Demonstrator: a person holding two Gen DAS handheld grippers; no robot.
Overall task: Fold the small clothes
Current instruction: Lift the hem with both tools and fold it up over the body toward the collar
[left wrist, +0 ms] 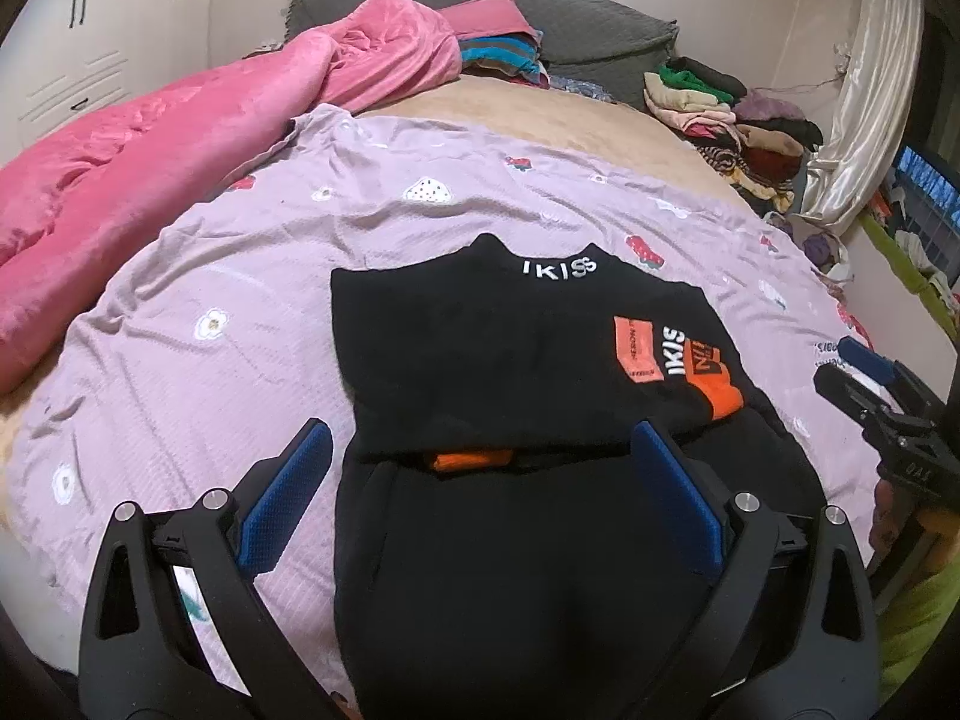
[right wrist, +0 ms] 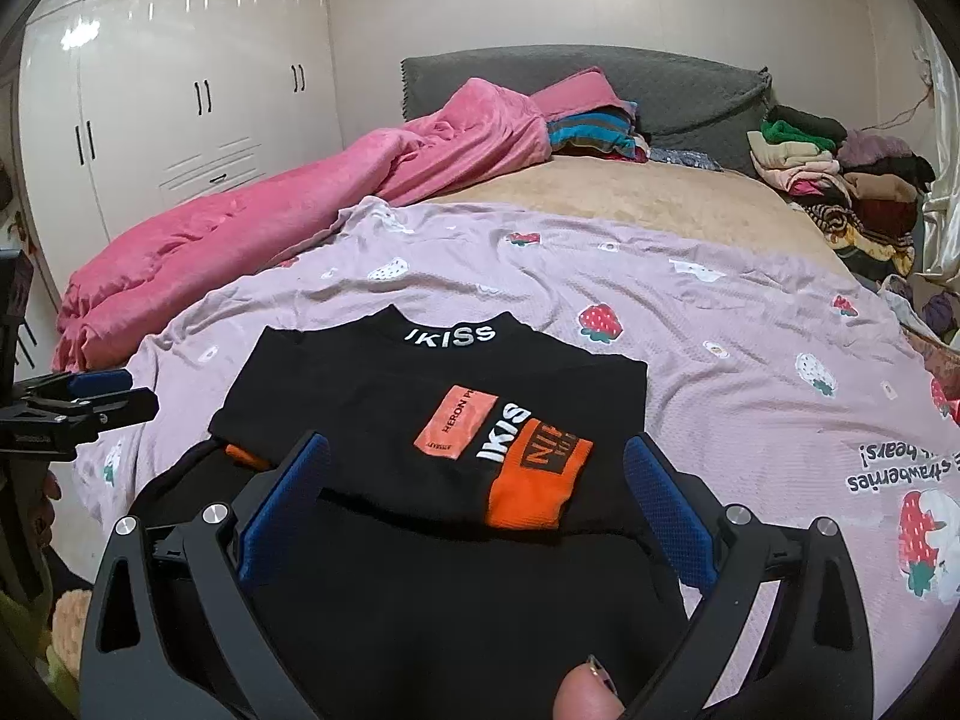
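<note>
A small black top (left wrist: 510,360) (right wrist: 420,408) with white "IKISS" lettering and orange patches lies partly folded on the lilac strawberry-print sheet (left wrist: 240,276) (right wrist: 720,312). Its upper half is laid over the lower half, collar away from me. My left gripper (left wrist: 483,450) hovers open over the top's near left part, with nothing between its blue pads (left wrist: 288,492). My right gripper (right wrist: 477,468) hovers open over the near right part, also empty. Each gripper shows at the edge of the other view: the right gripper (left wrist: 864,378), the left gripper (right wrist: 114,396). A fingertip (right wrist: 585,696) shows at the bottom.
A pink fleece blanket (left wrist: 180,138) (right wrist: 300,192) lies heaped along the bed's left side. Piled clothes (left wrist: 738,120) (right wrist: 840,180) sit at the far right, by a grey headboard (left wrist: 540,6). White wardrobe doors (right wrist: 150,90) stand to the left.
</note>
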